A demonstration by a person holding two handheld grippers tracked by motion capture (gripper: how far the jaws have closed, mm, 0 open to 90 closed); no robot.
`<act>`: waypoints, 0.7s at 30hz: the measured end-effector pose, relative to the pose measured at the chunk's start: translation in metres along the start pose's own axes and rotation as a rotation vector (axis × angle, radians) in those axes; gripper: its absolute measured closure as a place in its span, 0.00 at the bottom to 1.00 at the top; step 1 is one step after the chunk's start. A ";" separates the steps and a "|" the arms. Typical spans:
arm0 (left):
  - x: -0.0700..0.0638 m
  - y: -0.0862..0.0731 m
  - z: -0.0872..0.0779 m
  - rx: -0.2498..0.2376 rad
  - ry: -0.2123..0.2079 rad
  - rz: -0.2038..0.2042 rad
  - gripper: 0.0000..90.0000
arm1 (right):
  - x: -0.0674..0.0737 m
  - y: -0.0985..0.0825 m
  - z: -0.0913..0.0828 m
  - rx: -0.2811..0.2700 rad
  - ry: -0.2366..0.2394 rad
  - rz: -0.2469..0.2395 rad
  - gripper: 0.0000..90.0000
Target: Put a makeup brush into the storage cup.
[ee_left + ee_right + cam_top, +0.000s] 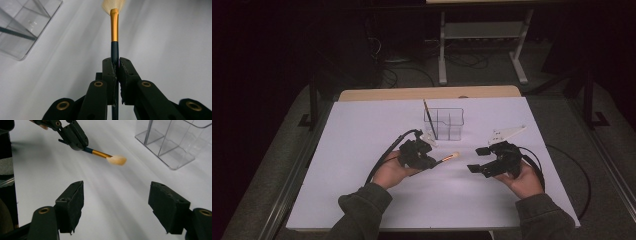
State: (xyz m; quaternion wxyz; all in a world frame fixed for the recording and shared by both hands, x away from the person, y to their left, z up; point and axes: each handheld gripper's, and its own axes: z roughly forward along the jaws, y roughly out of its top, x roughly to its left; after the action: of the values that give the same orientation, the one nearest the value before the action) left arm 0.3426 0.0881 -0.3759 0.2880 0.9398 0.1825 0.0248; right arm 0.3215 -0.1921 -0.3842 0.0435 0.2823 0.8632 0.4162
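The right gripper [116, 206] is showing its two black fingers [71, 206] rising from the bottom of the frame, standing wide apart with nothing between them. At the upper left, the left gripper [75, 138] is clamping a makeup brush [105, 155] by its dark handle, the pale bristles pointing right above the white worktop [117, 195]. A clear organiser [172, 145] is sitting at the upper right.

Pretty dim room — most of the light falls on the white table top [362, 150], whose far edge shows a light wood strip [427, 93]. Grey carpet floor [272, 165] all around, with cables [412, 70] lying on it, and a white metal stand [482, 40] farther back — beyond that it's just dark.
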 end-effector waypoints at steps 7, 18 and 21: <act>0.005 -0.007 -0.015 -0.033 -0.001 -0.025 0.93 | 0.003 0.013 0.003 0.011 0.019 -0.009 0.30; 0.011 -0.017 -0.031 -0.067 0.009 -0.057 0.93 | 0.006 0.027 0.007 0.024 0.036 -0.007 0.29; 0.011 -0.019 -0.033 -0.076 0.012 -0.062 0.93 | 0.007 0.031 0.008 0.024 0.038 -0.012 0.29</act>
State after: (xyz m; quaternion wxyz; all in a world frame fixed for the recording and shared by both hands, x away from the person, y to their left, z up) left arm 0.3421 0.1245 -0.3591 0.3230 0.9218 0.2123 0.0286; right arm 0.3320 -0.1681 -0.3655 0.0259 0.2697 0.8705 0.4109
